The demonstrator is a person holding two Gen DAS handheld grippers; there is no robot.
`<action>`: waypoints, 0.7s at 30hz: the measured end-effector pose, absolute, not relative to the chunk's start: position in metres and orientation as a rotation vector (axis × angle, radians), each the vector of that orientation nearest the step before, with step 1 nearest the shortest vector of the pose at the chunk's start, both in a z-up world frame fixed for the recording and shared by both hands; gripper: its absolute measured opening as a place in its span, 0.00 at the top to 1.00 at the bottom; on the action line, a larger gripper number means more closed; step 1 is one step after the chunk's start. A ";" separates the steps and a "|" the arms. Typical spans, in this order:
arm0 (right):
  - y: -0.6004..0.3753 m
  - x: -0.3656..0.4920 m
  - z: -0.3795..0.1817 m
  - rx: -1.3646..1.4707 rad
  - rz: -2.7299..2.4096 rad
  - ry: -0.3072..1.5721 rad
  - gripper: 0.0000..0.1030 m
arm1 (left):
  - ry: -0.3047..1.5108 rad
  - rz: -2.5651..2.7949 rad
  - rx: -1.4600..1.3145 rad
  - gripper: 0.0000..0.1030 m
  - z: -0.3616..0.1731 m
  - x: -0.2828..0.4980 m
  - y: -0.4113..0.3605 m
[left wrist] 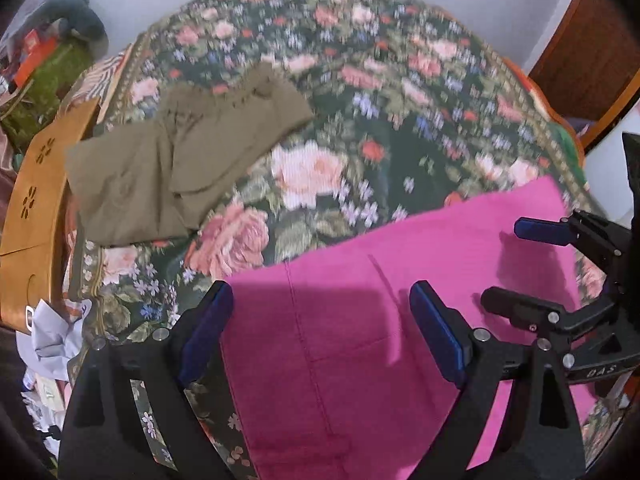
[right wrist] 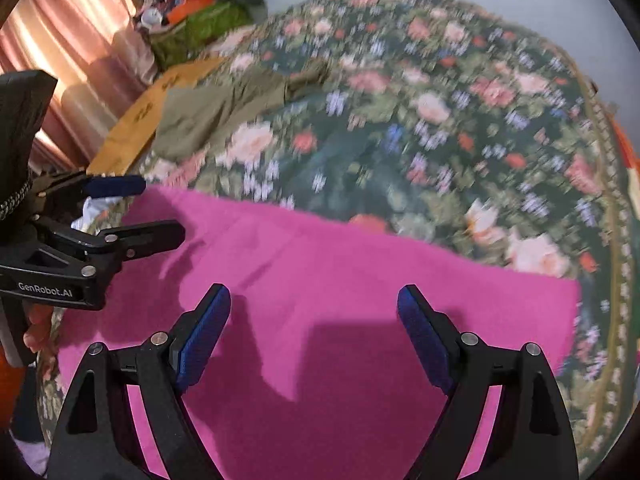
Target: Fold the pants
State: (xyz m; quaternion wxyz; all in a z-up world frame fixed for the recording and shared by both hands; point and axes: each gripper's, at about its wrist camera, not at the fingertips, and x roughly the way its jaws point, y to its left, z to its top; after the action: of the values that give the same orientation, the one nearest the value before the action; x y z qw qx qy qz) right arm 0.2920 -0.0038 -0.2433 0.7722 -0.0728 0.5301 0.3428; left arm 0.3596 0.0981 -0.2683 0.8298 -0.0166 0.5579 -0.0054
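The left gripper (left wrist: 320, 332) is released: its two blue-padded fingers (left wrist: 206, 332) stand wide apart with nothing clamped between them. The pink pants (left wrist: 360, 320) lie flat directly below and ahead of it, on a floral bedspread (left wrist: 400, 100). A lengthwise seam on the pants runs between the fingers. The near end of the pants is cut off by the lower frame edge and hidden partly behind the gripper body.

The right gripper (right wrist: 314, 336) is likewise released, fingers spread, nothing grasped. The pink pants (right wrist: 340, 280) lie beneath it and extend to both sides; their far edge runs straight across ahead of the fingertips. Both gripper shadows fall on the cloth.

In the right wrist view the left gripper (right wrist: 138, 210) appears to the left, side-on, above the pants' left end. Its body carries the legible marking "GenRobot.AI". A hand (right wrist: 38, 330) shows below it, mostly hidden. In the left wrist view the right gripper (left wrist: 508, 262) appears at the right edge; its marking is only partly readable.

Farther ahead and to the left lies an olive garment (left wrist: 180, 160), crumpled. Beside it stands a wooden board (left wrist: 36, 200) with cut-out slots. The bedspread pattern is motion-blurred in both views. Clutter (right wrist: 200, 12) beyond the bed is too blurred to identify.
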 end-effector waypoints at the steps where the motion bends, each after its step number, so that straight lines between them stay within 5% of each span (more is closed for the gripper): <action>1: -0.002 0.292 -0.249 -0.164 0.750 1.174 0.19 | 1.197 -0.011 -0.024 0.12 -0.273 0.360 0.098; 21: -0.063 0.242 -0.251 -0.131 0.737 1.223 0.15 | 1.202 -0.012 -0.007 0.07 -0.272 0.299 0.099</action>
State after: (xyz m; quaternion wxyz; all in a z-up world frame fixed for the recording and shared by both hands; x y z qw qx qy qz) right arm 0.2421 -0.0629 -0.2510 0.7538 -0.0602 0.5604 0.3377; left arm 0.2994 0.0995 -0.2723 0.8247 -0.0032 0.5655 -0.0056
